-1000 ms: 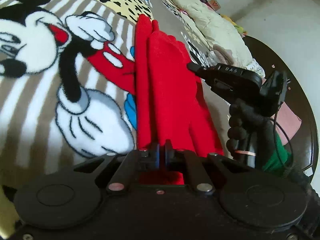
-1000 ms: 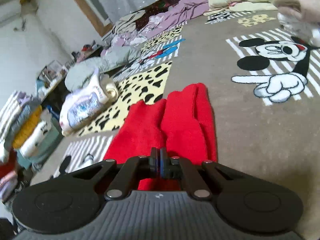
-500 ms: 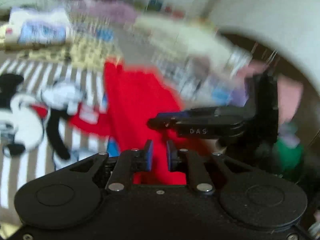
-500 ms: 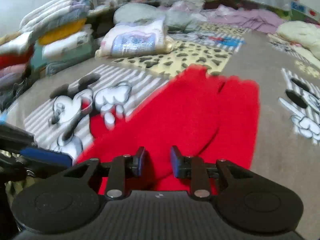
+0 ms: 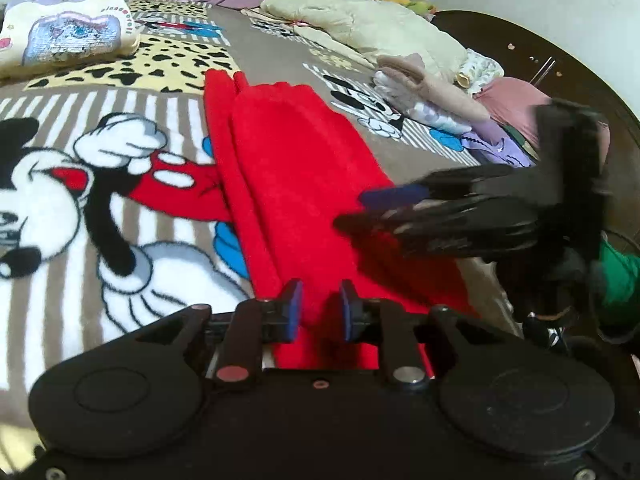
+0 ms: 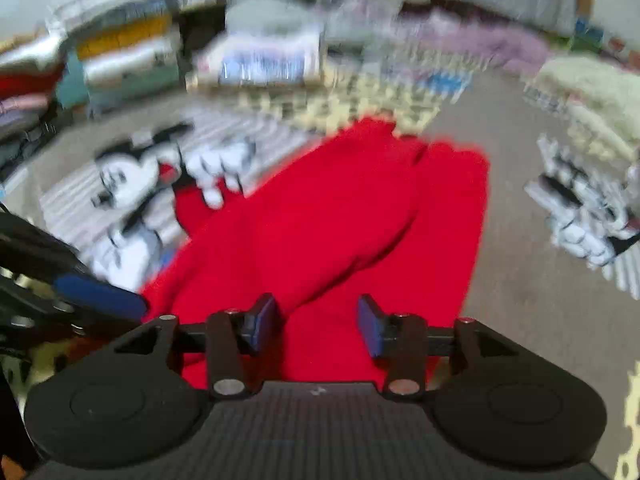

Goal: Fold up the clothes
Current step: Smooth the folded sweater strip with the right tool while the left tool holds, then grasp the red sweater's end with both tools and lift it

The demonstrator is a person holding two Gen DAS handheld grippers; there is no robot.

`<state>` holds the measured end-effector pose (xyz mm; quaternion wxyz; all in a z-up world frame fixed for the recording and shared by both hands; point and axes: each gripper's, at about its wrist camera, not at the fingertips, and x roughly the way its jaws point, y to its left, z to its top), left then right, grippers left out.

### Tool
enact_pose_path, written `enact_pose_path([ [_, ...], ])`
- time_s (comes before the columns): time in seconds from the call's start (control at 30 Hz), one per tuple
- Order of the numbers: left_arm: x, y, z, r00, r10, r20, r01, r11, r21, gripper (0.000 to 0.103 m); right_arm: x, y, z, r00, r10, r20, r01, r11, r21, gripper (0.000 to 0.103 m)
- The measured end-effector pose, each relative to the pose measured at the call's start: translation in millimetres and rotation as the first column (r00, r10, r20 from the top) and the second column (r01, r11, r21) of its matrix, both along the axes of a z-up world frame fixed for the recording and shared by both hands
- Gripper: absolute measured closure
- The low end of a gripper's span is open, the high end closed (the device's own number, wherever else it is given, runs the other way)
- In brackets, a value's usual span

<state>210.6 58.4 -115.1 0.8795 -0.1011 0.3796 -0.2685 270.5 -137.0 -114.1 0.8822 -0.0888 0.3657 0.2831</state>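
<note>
while both tools sit at the near hem: nothing is gripped.
garment: red garment point(image 5: 288, 168) lies lengthwise on the cartoon blanket point(image 5: 100, 200).
left gripper point(image 5: 319, 310): jaws parted, empty.
right gripper point(image 6: 316, 326): jaws wide, empty.
risk: fast, blurred motion may snag fleece, undoing the fold.

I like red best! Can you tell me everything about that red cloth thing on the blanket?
The red garment looks soft and fleecy, plain bright red with no print. It lies flat on the cartoon mouse blanket, folded lengthwise into a long strip, with a narrower layer showing along its left edge and two rounded ends at the far side. The left gripper and right gripper are both open just above its near end; neither is pinching it.
</note>
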Motion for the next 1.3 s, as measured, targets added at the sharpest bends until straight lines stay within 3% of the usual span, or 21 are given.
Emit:
enact_pose_path([
  [0.17,-10.8,12.2,1.7,0.998,0.031,0.046,-0.030,0.999,-0.013,0.072,-49.7,-41.1,4.1,0.988,-0.147,0.036,0.140,0.977,0.161,0.057],
  [0.23,-12.9,20.0,-0.8,0.997,0.074,0.032,-0.073,0.997,-0.029,0.054,-72.2,-66.7,-5.9,0.968,-0.250,0.000,0.242,0.936,0.254,0.056],
  [0.33,-12.9,33.8,-9.9,0.987,0.153,-0.047,-0.157,0.983,-0.099,0.050,-100.5,-103.4,-31.8,0.922,-0.360,-0.142,0.385,0.817,0.430,0.054],
  [0.43,-15.9,47.1,-20.3,0.966,0.211,-0.152,-0.241,0.945,-0.220,0.043,-115.3,-125.5,-56.0,0.893,-0.361,-0.271,0.451,0.702,0.551,0.052],
  [0.53,-21.8,48.1,-25.0,0.948,0.239,-0.211,-0.294,0.910,-0.292,0.036,-114.5,-133.5,-63.9,0.887,-0.331,-0.323,0.462,0.644,0.609,0.045],
  [0.67,-29.7,32.5,-23.6,0.939,0.246,-0.240,-0.313,0.900,-0.303,0.031,-110.9,-134.4,-76.7,0.882,-0.287,-0.373,0.470,0.547,0.692,0.039],
  [0.77,-32.2,23.0,-25.0,0.928,0.289,-0.236,-0.351,0.891,-0.288,0.036,-103.4,-127.2,-78.5,0.881,-0.270,-0.388,0.472,0.525,0.708,0.042],
  [0.8,-33.3,22.2,-26.3,0.922,0.299,-0.244,-0.363,0.887,-0.286,0.052,-101.6,-121.9,-77.6,0.882,-0.275,-0.382,0.471,0.539,0.699,0.045],
  [0.83,-34.7,21.7,-27.9,0.917,0.309,-0.253,-0.376,0.882,-0.285,0.070,-99.8,-116.5,-76.7,0.883,-0.280,-0.376,0.469,0.552,0.690,0.058],
  [0.87,-37.5,23.1,-31.3,0.910,0.320,-0.265,-0.392,0.873,-0.289,0.071,-98.5,-110.5,-76.3,0.884,-0.289,-0.367,0.467,0.570,0.676,0.068],
  [0.97,-45.8,26.0,-38.4,0.894,0.350,-0.279,-0.429,0.849,-0.309,0.080,-103.9,-99.5,-77.0,0.892,-0.321,-0.318,0.452,0.619,0.643,0.076],
  [1.03,-47.9,31.1,-42.8,0.886,0.356,-0.298,-0.449,0.821,-0.353,0.087,-105.8,-105.6,-78.0,0.886,-0.317,-0.338,0.463,0.593,0.659,0.080],
  [1.3,-64.2,38.0,-38.8,0.883,0.328,-0.336,-0.451,0.792,-0.412,0.092,-127.3,-116.1,-70.2,0.885,-0.278,-0.373,0.466,0.548,0.695,0.084],
])
